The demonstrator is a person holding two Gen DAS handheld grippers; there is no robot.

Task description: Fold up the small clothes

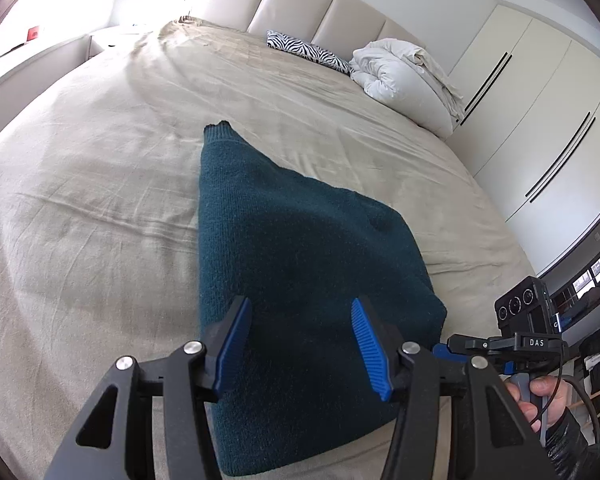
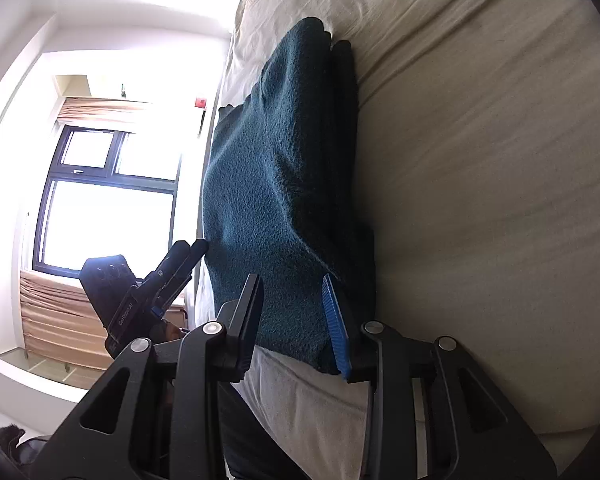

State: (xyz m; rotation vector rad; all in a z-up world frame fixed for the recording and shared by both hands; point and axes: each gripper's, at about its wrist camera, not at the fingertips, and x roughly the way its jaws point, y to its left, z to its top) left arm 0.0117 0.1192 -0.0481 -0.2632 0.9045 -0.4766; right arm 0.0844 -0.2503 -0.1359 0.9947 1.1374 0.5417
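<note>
A dark teal knitted garment lies folded on the beige bed sheet, one narrow sleeve end pointing to the headboard. My left gripper is open just above its near part, jaws wide apart and empty. The right wrist view is rolled sideways and shows the same garment as a thick folded stack. My right gripper is open, its jaws standing to either side of the garment's near edge; the blue pad touches the fabric. The right gripper also shows in the left wrist view at the bed's right edge.
A white duvet bundle and a zebra-print pillow lie by the padded headboard. White wardrobes stand to the right. A bright window is beyond the bed's side. The left gripper's body shows beside it.
</note>
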